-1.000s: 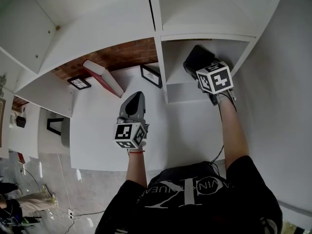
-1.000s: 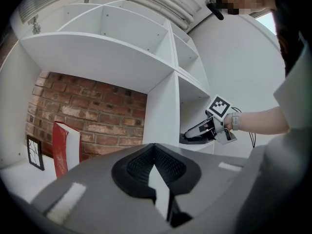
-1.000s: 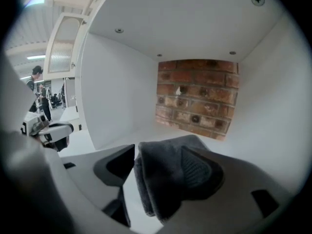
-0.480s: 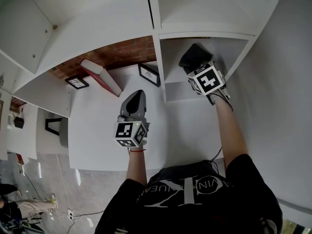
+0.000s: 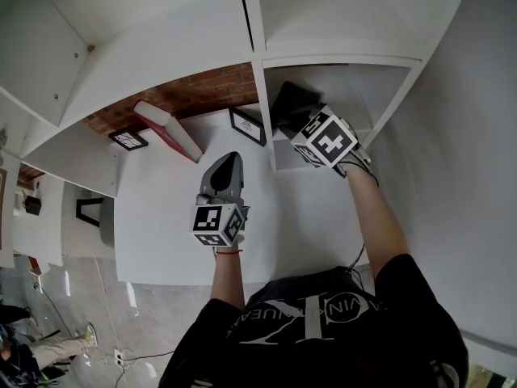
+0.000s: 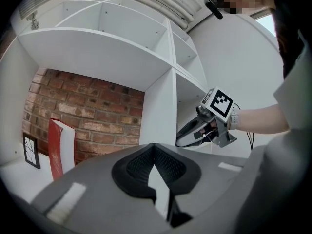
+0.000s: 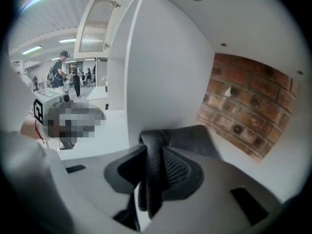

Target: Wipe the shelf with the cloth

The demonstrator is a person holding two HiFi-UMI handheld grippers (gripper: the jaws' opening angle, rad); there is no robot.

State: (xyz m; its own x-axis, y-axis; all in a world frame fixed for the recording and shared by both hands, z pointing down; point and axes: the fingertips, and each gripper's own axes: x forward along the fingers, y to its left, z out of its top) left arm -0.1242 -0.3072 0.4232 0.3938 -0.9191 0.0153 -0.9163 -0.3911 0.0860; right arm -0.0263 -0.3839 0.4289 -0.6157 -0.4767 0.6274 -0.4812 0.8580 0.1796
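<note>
far left of the upright divider (image 5: 264,111), against the brick back wall (image 5: 202,90): a small framed picture (image 5: 131,138), then a red book (image 5: 168,128) leaning, then a second frame (image 5: 250,125) just beside the divider. nearer the body and also left of the divider, above the white counter (image 5: 161,233): the left gripper (image 5: 224,170), pointed level, fingers brought together on nothing (only white surface glimpsed through the slit below the pads). right of the divider, over the shelf (image 5: 300,153) of the open cubby: the right gripper (image 7: 152,155), tilted downward, fingers just narrowed and now pinching a fold of the dark grey cloth (image 7: 195,139), the remainder bunched ahead of the tips, just beside the divider's right face. judging by the crumpled, draping look: light, soft and limp, with no stiffness to push with, so likely to roll up or trail rather than slide flat. not fragile, and unlikely to be slippery against ribbed pads. best taken much as here, by a thick gathered fold seated deep between the pads, never by a thin edge prone to pulling out under drag. worth pressing the free part flat to the board right of the divider before sweeping, keeping the hard tips off the white finish. cannot tell whether the cloth already touches the board.
</note>
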